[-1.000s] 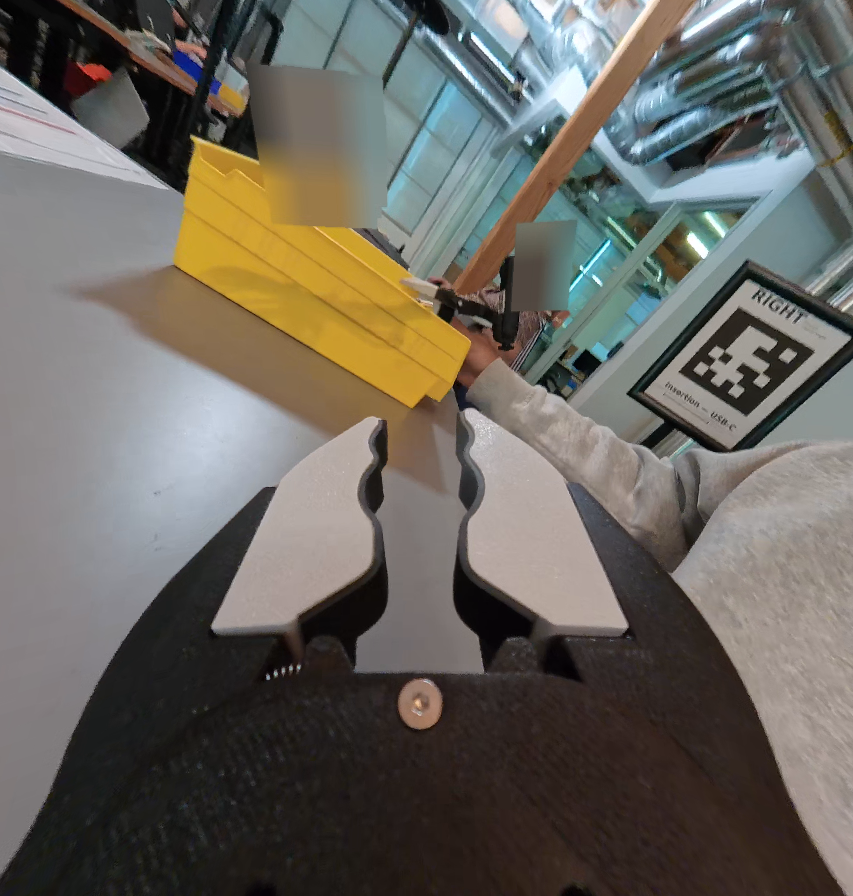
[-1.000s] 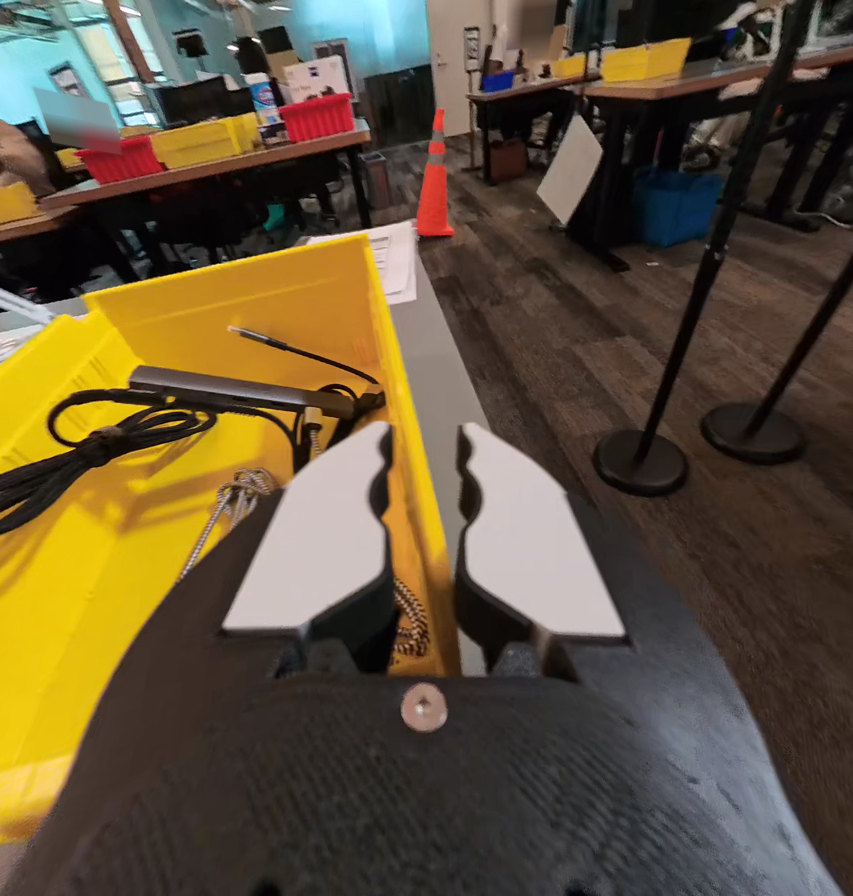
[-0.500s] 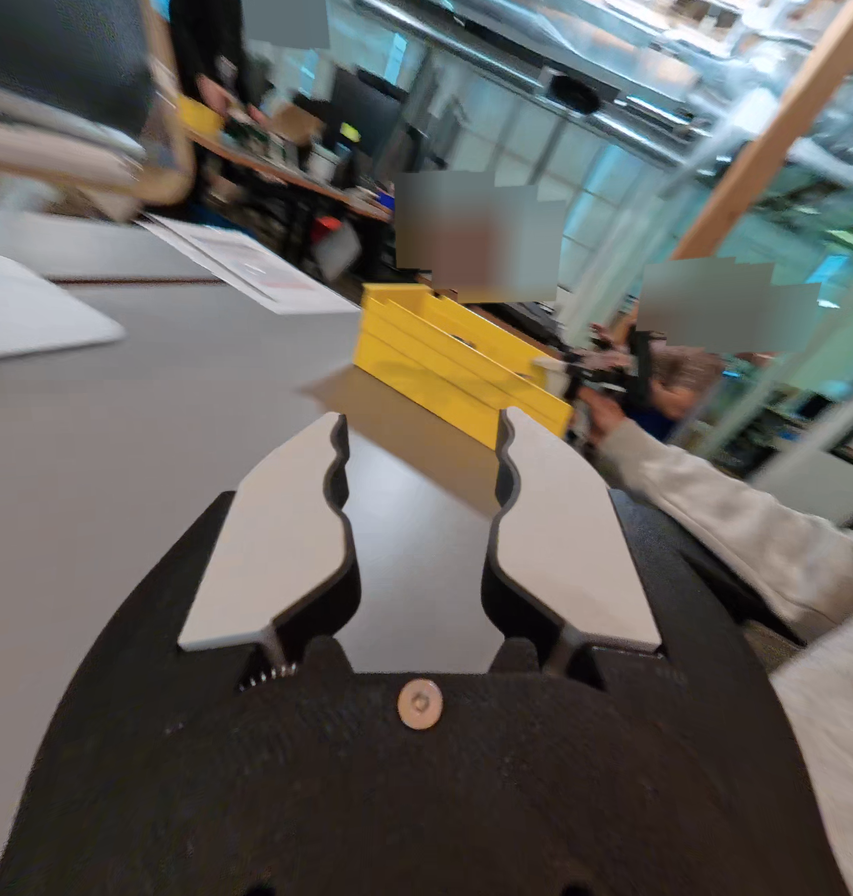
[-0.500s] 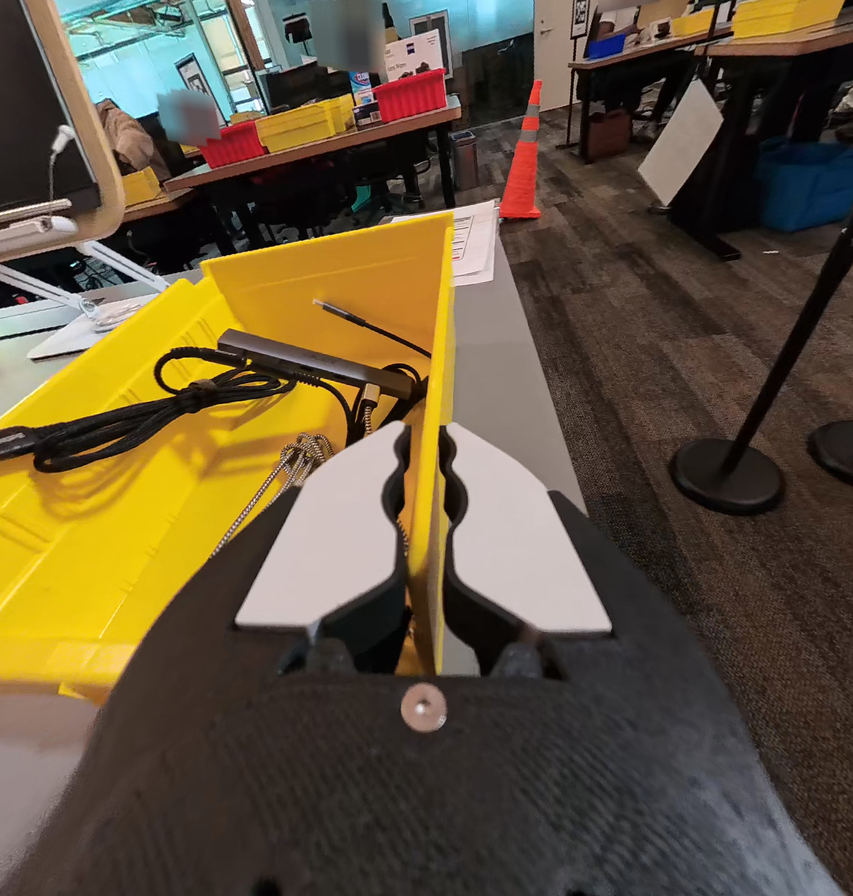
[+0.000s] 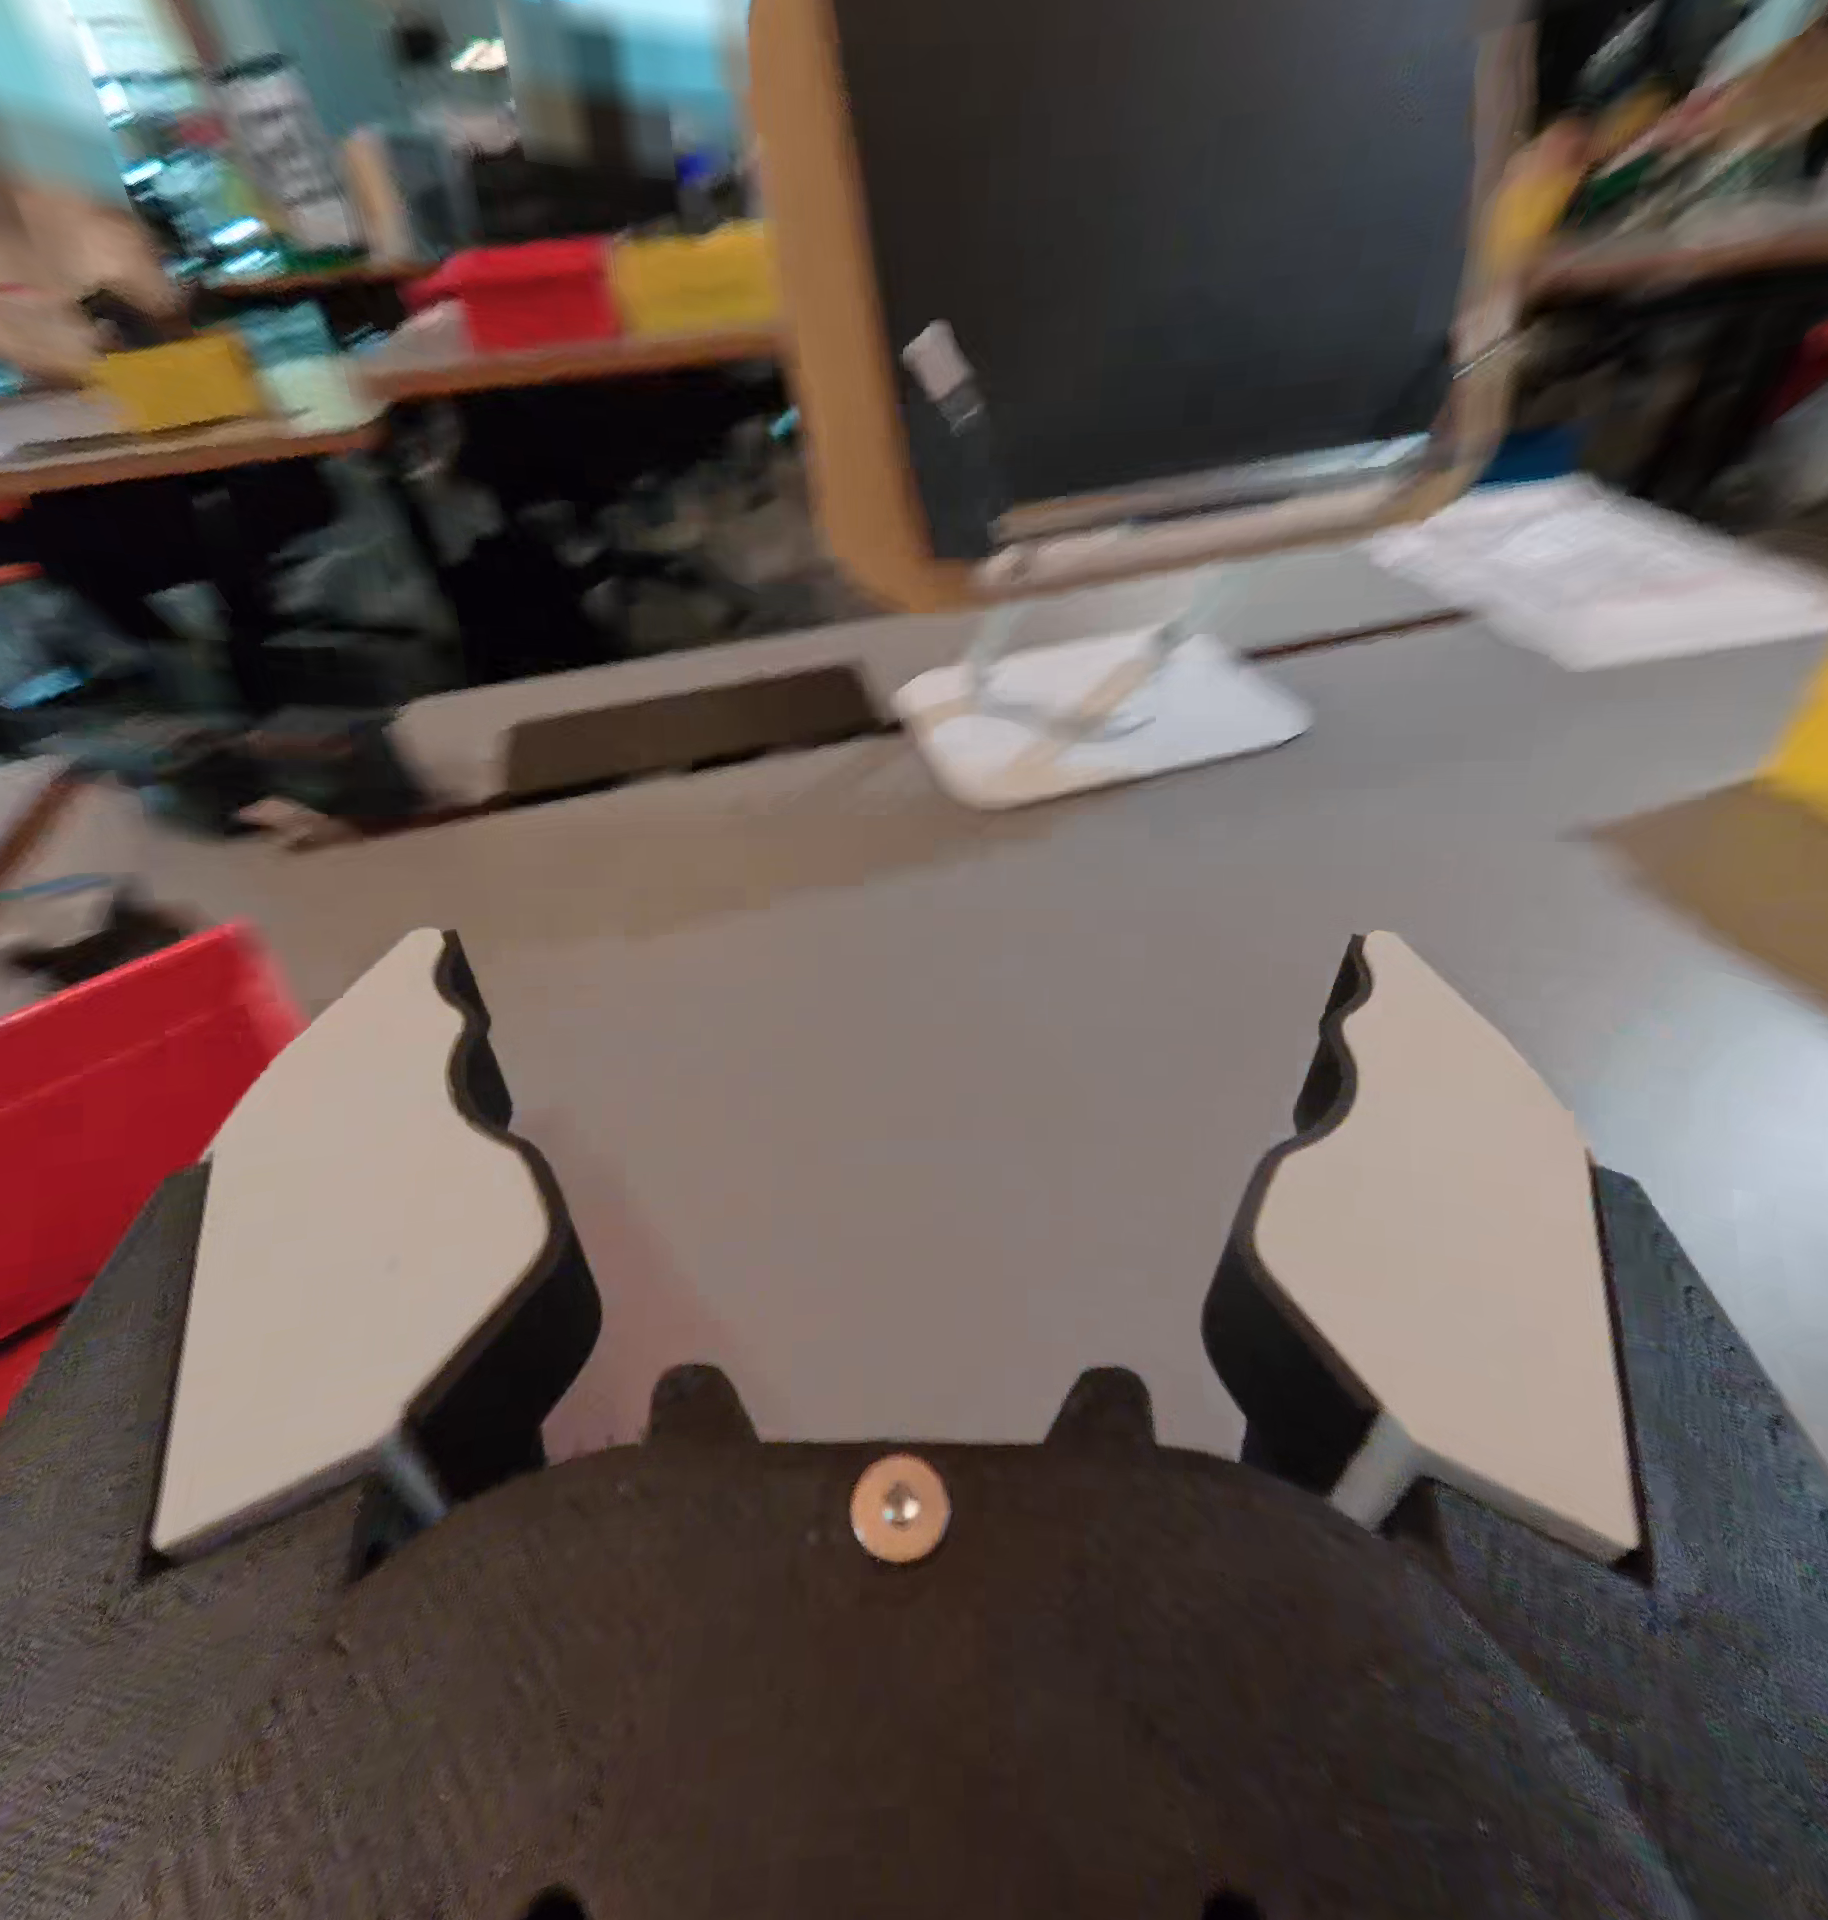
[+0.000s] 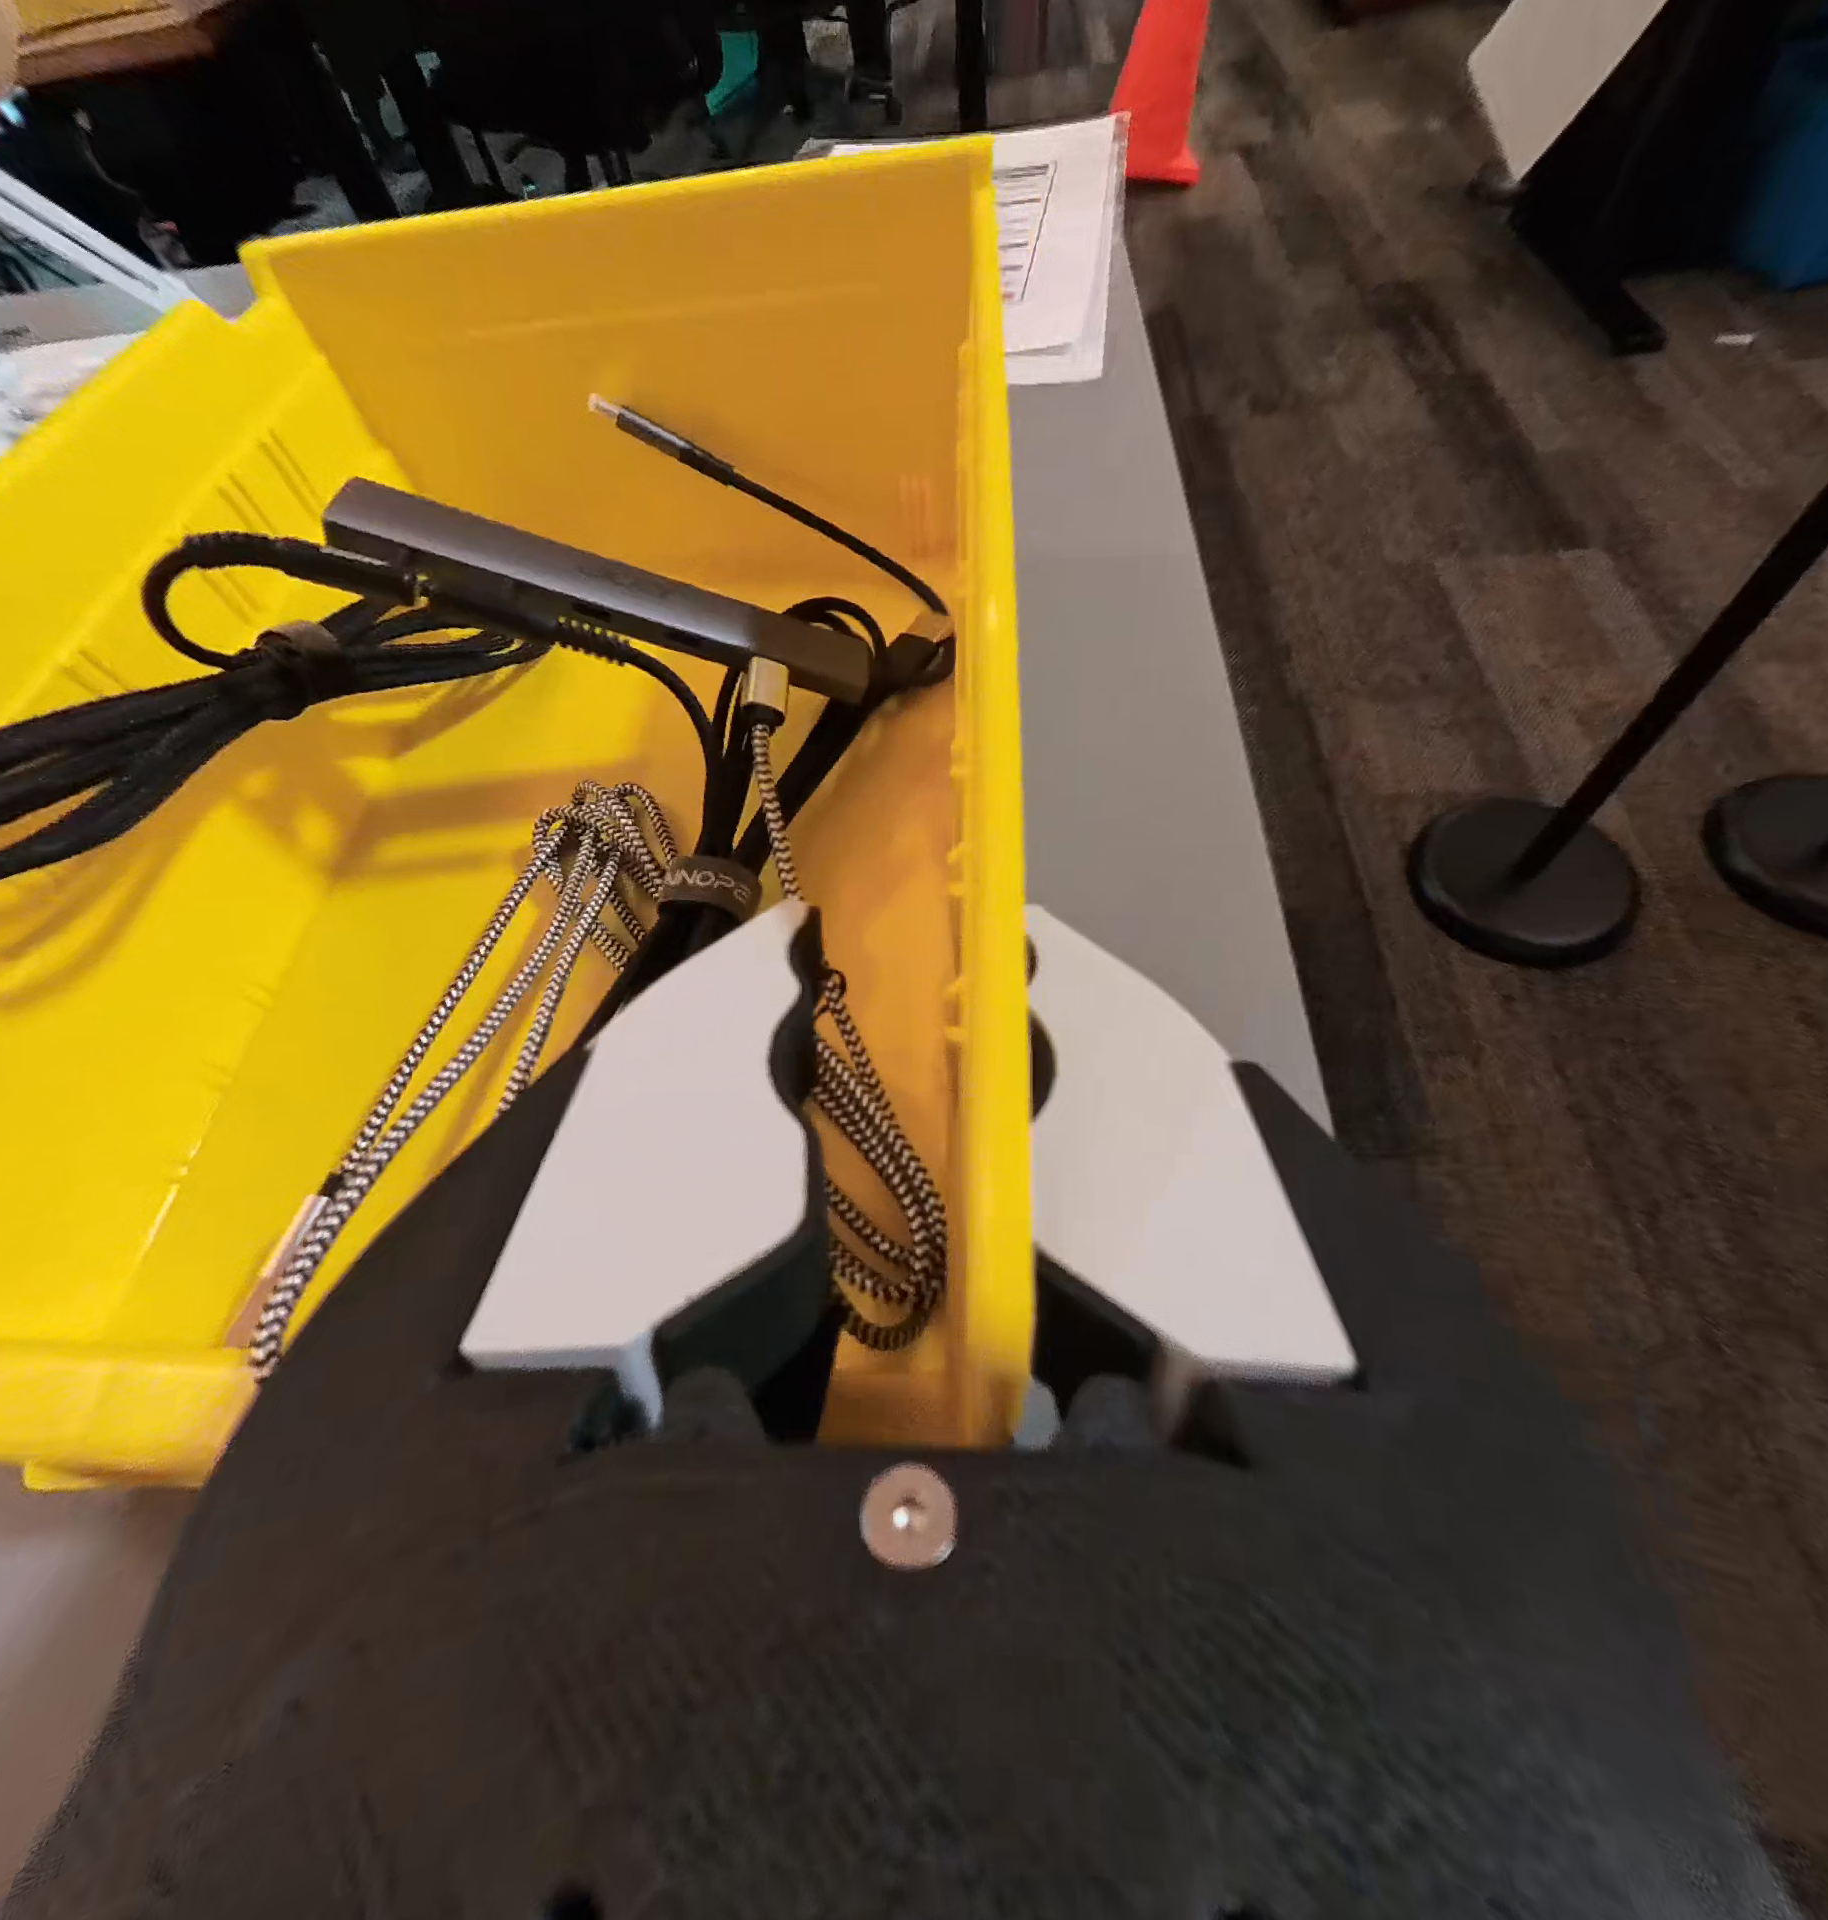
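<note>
The left gripper (image 5: 905, 951) is hovering over the grey bench (image 5: 889, 1091) with fingers spread wide, holding nothing. The right gripper (image 6: 915, 925) is straddling the yellow bin (image 6: 977, 727) right wall, fingers parted beside a braided cable (image 6: 868, 1143).

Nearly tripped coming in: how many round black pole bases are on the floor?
2. One base sits on the floor right of the table; the second base lies beside it, cut by the picture's edge. Others may be out of view.
</note>
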A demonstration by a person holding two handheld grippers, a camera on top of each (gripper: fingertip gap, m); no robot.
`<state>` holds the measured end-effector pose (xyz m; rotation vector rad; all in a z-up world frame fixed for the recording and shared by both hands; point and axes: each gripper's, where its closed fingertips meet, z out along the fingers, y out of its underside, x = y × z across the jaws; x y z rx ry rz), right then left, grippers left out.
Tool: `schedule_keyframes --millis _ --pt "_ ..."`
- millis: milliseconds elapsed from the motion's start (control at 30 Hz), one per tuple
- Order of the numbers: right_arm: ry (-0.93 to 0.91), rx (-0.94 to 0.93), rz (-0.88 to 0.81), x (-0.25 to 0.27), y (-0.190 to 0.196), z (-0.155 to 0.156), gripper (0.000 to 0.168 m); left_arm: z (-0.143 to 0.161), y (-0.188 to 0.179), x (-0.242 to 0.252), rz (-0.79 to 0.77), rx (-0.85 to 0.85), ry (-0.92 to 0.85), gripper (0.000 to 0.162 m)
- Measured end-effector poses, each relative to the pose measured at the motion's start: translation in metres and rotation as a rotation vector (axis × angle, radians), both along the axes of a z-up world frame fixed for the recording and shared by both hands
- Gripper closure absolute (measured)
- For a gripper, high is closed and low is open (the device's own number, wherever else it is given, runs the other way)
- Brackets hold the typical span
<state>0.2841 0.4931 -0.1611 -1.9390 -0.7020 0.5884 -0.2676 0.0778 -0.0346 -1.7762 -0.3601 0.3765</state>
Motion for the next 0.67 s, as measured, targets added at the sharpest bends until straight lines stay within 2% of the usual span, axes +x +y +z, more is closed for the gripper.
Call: schedule_keyframes --millis 100,267,333,433,533,600,667 --pt "0.06 -0.085 -0.026 0.003 0.008 -0.003 0.159 -0.029 -0.034 -0.032 0.153 -0.237 0.046 0.015" --pt "0.106 -0.124 -0.013 -0.003 0.016 -0.003 0.16 -0.064 -0.074 -0.044 0.219 -0.479 0.007 0.018" --pt "0.128 -0.133 -0.006 -0.009 0.018 -0.002 0.156 -0.074 -0.088 -0.051 0.262 -0.555 0.043 0.016" --pt "0.137 -0.136 0.019 -0.021 0.019 -0.001 0.16 -0.107 -0.096 -0.047 0.208 -0.662 -0.033 0.017" --pt "0.121 -0.12 0.064 -0.037 0.016 0.0 0.16 -0.125 -0.088 -0.044 0.16 -0.573 -0.111 0.018" --pt "0.104 -0.117 0.093 -0.047 0.011 -0.001 0.16 -0.14 -0.092 -0.047 0.162 -0.612 -0.119 0.023" --pt "0.086 -0.112 0.124 -0.056 0.005 -0.002 0.158 -0.14 -0.089 -0.048 0.136 -0.593 -0.093 0.05"
